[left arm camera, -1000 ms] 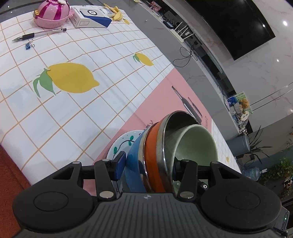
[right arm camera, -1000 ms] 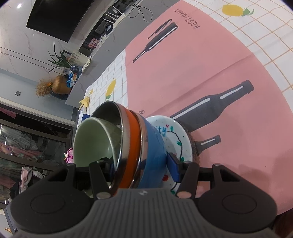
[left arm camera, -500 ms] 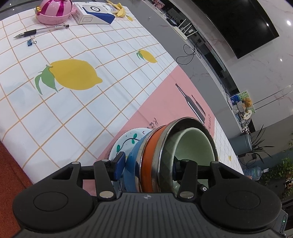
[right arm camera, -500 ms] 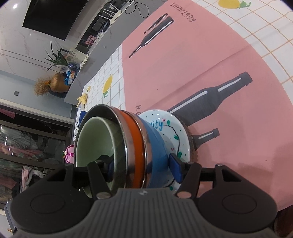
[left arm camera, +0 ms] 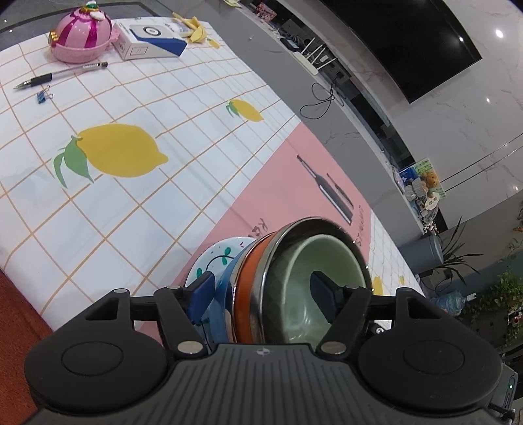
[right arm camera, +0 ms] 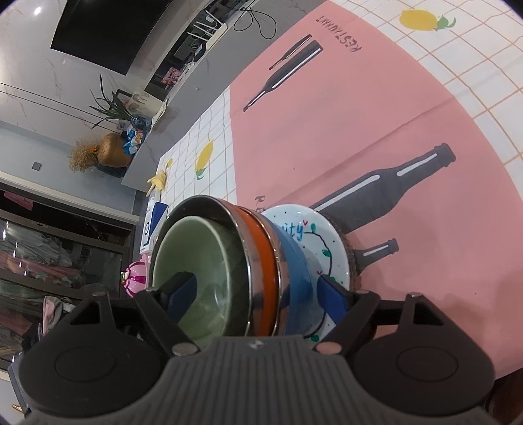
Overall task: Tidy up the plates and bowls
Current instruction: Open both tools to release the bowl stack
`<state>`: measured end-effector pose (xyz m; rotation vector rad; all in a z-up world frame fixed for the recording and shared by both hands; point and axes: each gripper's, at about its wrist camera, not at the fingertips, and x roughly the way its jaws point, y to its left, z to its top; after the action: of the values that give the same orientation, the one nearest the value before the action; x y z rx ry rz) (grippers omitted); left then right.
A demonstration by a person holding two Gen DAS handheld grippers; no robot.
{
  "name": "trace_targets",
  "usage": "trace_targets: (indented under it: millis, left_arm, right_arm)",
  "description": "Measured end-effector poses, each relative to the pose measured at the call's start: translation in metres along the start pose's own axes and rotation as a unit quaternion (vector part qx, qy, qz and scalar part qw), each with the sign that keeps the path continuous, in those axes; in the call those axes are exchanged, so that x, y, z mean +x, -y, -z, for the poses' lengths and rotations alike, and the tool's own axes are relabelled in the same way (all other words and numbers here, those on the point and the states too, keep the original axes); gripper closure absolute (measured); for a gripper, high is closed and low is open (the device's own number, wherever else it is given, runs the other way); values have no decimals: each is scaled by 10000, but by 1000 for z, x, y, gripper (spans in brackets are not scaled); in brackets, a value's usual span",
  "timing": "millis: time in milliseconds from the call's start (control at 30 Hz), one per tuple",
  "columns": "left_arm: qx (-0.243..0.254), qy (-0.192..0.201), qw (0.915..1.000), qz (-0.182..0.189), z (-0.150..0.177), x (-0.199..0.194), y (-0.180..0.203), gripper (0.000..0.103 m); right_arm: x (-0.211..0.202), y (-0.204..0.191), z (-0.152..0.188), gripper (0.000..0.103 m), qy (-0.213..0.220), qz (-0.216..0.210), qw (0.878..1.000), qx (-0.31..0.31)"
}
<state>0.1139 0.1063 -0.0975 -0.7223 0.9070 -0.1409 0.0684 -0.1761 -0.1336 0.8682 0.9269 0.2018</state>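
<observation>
A nested stack stands on a white patterned plate (left arm camera: 212,258) on the pink placemat (right arm camera: 359,114): a pale green bowl (left arm camera: 313,261) inside a steel-rimmed orange bowl (left arm camera: 248,281), inside a blue bowl (left arm camera: 227,281). My left gripper (left arm camera: 263,292) straddles the stack's near wall, one pad outside the blue bowl and one inside the green bowl. Its jaws are opening, and the inner pad stands off the wall. From the opposite side my right gripper (right arm camera: 258,292) straddles the green bowl (right arm camera: 196,248) and blue bowl (right arm camera: 294,261) the same way. Its jaws are opening too, with a gap at each pad.
At the far end of the lemon-print tablecloth lie a pink lidded pot (left arm camera: 81,39), a white and blue box (left arm camera: 150,39), a pen (left arm camera: 62,75), a binder clip (left arm camera: 44,96) and banana peel (left arm camera: 193,29). The table's near edge (left arm camera: 19,294) runs at lower left.
Both grippers' jaws have spread wider and their pads have come off the stack's walls. The stack stays on the plate, and neither hand has shifted much.
</observation>
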Motion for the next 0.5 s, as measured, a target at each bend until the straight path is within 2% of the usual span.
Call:
trace_targets:
  millis: [167, 333, 500]
  left_arm:
    - [275, 234, 9993, -50, -1, -16, 8, 23]
    - [663, 597, 9960, -45, 0, -38, 24, 23]
    - [1483, 991, 9839, -66, 11, -64, 52, 23]
  right_arm:
    - [-13, -5, 3, 23, 161, 52, 9997, -150]
    - [-39, -15, 7, 23, 585, 149, 9966, -558]
    - [-71, -23, 10, 23, 1063, 220, 9894, -968]
